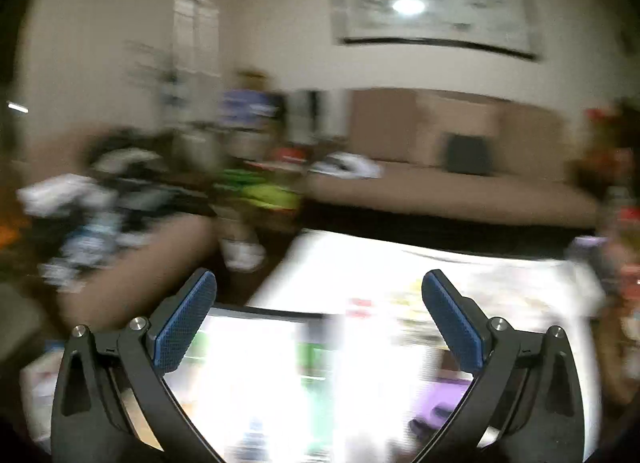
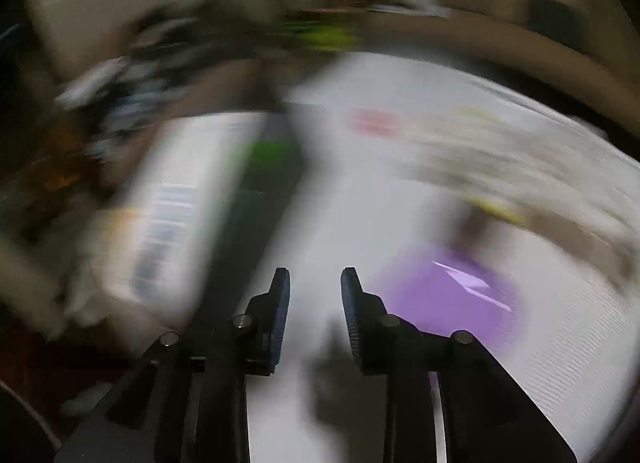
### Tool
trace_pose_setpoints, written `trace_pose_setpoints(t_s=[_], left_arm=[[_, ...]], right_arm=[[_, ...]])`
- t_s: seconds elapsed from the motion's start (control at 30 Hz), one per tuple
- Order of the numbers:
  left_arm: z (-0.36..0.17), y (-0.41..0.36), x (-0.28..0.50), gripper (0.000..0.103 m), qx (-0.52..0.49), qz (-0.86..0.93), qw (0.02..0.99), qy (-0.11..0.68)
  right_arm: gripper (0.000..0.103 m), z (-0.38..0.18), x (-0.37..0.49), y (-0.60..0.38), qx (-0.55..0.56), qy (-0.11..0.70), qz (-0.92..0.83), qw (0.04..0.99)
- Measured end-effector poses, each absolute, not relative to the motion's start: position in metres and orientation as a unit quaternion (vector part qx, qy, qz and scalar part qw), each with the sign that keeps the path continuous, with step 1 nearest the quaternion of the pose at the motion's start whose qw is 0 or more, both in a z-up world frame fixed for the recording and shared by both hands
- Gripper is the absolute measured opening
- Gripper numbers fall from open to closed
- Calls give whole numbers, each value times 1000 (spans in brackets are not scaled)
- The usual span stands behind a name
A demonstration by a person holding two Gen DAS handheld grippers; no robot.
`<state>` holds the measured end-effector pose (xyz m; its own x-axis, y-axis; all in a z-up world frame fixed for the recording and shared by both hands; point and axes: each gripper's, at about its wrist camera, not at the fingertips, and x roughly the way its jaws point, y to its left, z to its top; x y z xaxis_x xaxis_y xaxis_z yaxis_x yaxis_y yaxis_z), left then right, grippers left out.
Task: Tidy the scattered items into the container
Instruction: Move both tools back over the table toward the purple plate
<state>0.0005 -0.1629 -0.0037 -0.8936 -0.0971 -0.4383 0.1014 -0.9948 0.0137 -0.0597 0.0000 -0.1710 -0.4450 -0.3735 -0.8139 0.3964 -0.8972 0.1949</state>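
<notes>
Purple item (image 2: pixel 444 295) lies loose on the white table (image 2: pixel 560 343), just right of the right gripper (image 2: pixel 315 283); jaws part-open, nothing held. Left gripper (image 1: pixel 319 287) wide apart, empty, above the table. Container is probably the bright box (image 1: pixel 256 347) at left, too blurred to confirm. Judging by this, tidying is barely started.

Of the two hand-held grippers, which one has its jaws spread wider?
The left hand-held gripper: its blue pads splay far apart, while the right hand-held gripper leaves a narrow gap.
</notes>
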Motion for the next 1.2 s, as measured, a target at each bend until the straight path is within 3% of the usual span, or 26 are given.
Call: trace_pose_setpoints(t_s=[0.1, 0.23, 0.33, 0.4, 0.47, 0.57, 0.87, 1.03, 1.2], left_arm=[[-34, -103, -14, 103, 241, -970, -9, -27], [-100, -20, -44, 103, 323, -937, -118, -62], [-157, 15, -63, 102, 399, -902, -148, -70], [-194, 27, -65, 100, 428, -888, -142, -87], [-226, 37, -71, 99, 455, -874, -131, -108], [-233, 28, -86, 99, 475, -867, -129, -73], [-263, 13, -83, 99, 452, -887, -83, -45], [-246, -3, -123, 99, 447, -892, -64, -7], [-261, -6, -147, 96, 473, -876, -82, -36]], right_arm=[[30, -200, -56, 105, 520, 18, -851, 75], [31, -229, -42, 201, 523, -43, -851, 12], [32, -241, -41, 249, 545, -102, -832, -25], [40, -238, -45, 257, 541, -126, -832, -5], [55, -235, -48, 255, 542, -126, -830, 26], [61, -235, -49, 254, 541, -114, -833, 38], [62, -269, -56, 266, 581, -134, -802, 28], [67, -259, -54, 271, 566, -125, -815, 20], [69, -269, -56, 273, 577, -121, -808, 5]])
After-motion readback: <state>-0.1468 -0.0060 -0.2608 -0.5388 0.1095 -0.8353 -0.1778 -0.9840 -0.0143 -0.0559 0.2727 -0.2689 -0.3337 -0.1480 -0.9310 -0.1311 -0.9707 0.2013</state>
